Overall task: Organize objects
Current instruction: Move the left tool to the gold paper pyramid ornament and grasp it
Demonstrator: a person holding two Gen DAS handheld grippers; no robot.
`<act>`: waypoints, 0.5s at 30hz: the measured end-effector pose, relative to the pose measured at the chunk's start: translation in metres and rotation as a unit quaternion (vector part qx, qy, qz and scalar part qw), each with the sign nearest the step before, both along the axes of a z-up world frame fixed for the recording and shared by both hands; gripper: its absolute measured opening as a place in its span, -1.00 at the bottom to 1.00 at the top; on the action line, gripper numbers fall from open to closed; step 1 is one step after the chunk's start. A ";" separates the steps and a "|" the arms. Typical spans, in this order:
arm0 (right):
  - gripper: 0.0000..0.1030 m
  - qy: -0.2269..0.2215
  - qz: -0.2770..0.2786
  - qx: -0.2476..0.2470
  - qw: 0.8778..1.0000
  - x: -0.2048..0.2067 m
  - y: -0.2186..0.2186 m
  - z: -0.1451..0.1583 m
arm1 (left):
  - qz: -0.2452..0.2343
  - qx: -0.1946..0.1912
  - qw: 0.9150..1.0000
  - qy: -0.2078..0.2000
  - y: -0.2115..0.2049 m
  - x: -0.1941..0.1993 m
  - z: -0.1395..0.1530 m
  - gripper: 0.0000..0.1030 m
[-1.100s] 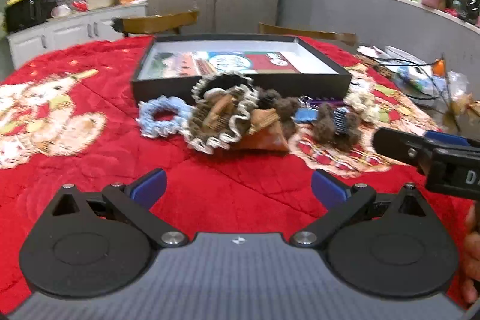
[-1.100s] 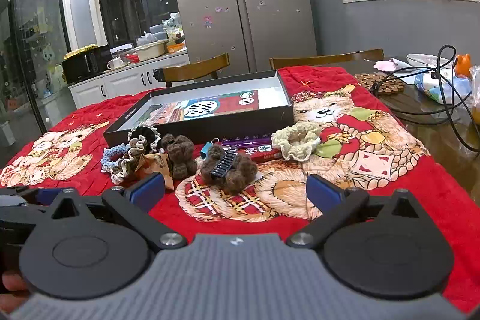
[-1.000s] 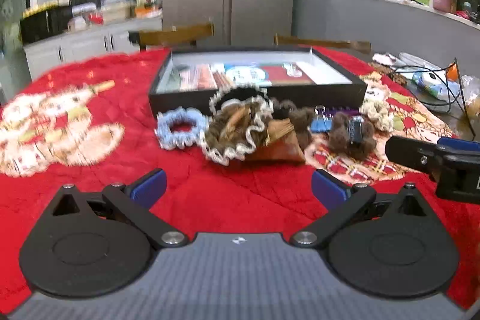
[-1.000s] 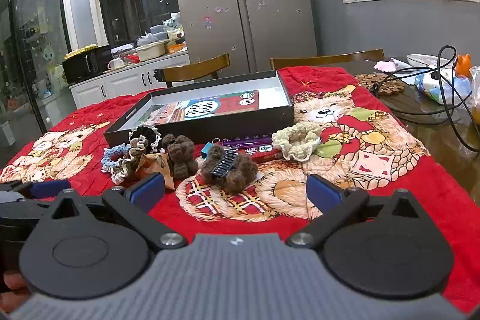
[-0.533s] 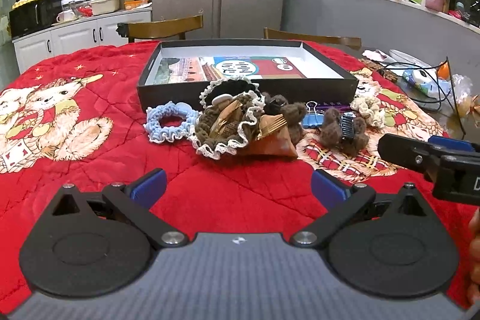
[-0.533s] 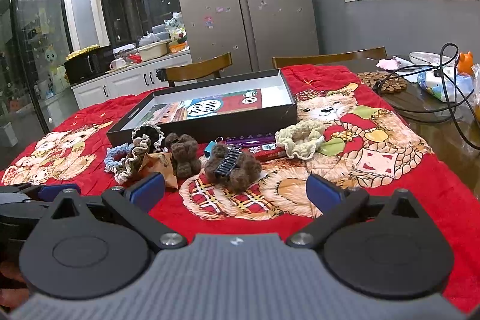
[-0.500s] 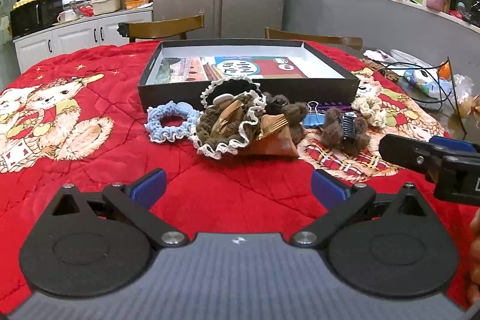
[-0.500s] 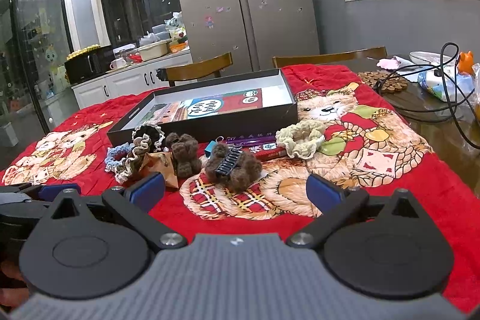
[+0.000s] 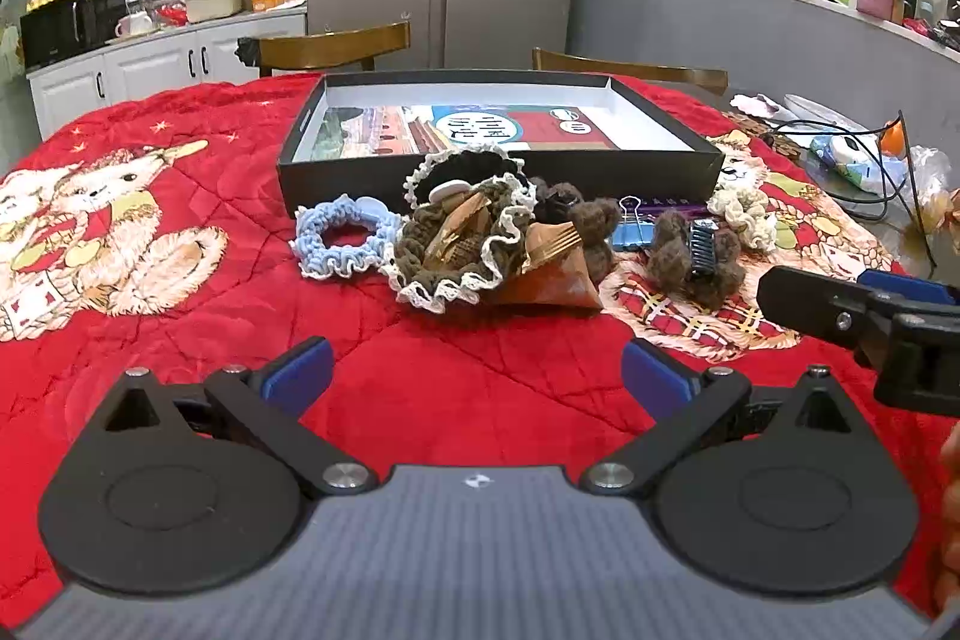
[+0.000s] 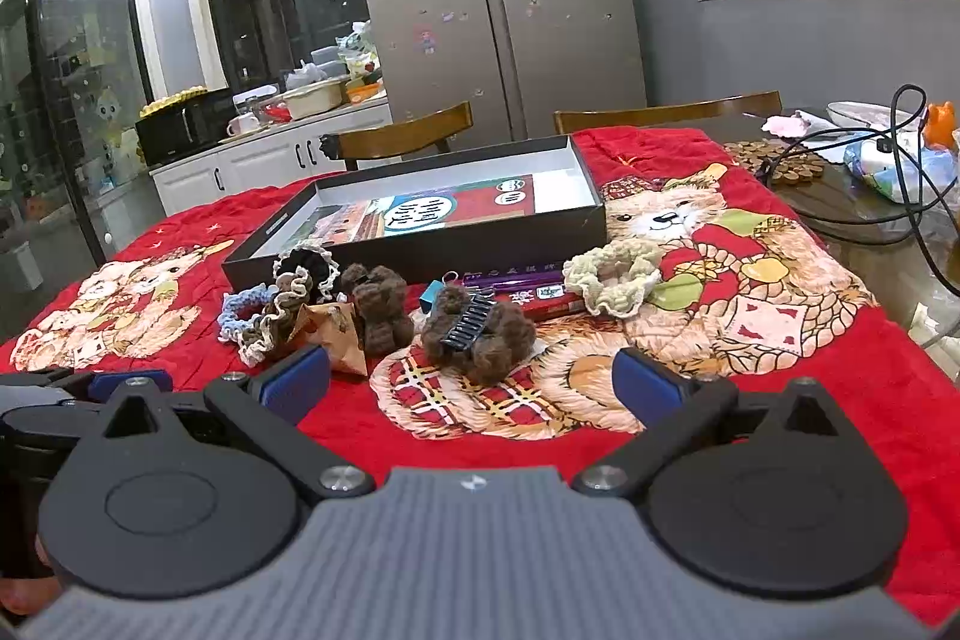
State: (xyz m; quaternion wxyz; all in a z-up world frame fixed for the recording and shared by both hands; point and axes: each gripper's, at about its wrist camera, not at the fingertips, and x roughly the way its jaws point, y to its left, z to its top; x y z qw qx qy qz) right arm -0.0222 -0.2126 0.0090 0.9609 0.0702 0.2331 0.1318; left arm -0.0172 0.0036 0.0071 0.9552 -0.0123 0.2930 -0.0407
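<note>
A shallow black box point(image 9: 498, 169) point(image 10: 420, 250) with a printed sheet inside sits on the red quilt. In front of it lies a row of small items: a light-blue scrunchie point(image 9: 345, 238), a brown lace-edged scrunchie point(image 9: 462, 244), an orange wrapped packet point(image 9: 552, 268), a brown plush clip point(image 10: 381, 307), a brown plush with a black claw clip point(image 10: 477, 331) point(image 9: 696, 250), a blue binder clip point(image 9: 630, 232), a purple box point(image 10: 516, 277) and a cream scrunchie point(image 10: 615, 277). My left gripper point(image 9: 477, 376) and right gripper point(image 10: 471, 379) hover open before the items, holding nothing.
Black cables point(image 10: 900, 160), a wooden trivet point(image 10: 774, 163) and packets lie on the bare table at the right. Two wooden chairs point(image 10: 408, 139) stand behind the table. The quilt's left side point(image 9: 120, 220) carries no items. A hand point(image 9: 951, 520) shows at the right edge.
The left wrist view swayed and settled; the box and items now sit slightly lower and steadier in frame. The right gripper edged a little toward the items. Nothing was grasped.
</note>
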 end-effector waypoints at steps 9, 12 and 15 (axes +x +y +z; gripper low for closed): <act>1.00 0.004 -0.005 0.018 1.000 0.008 -0.011 -0.004 | -0.006 -0.018 1.000 0.022 0.004 0.008 -0.004 0.90; 1.00 0.002 -0.008 0.021 1.000 0.008 -0.014 -0.003 | -0.005 -0.029 0.999 0.037 0.007 0.014 -0.007 0.76; 1.00 0.000 -0.011 0.029 1.000 0.009 -0.018 -0.003 | -0.005 -0.041 0.998 0.037 0.009 0.016 -0.008 0.74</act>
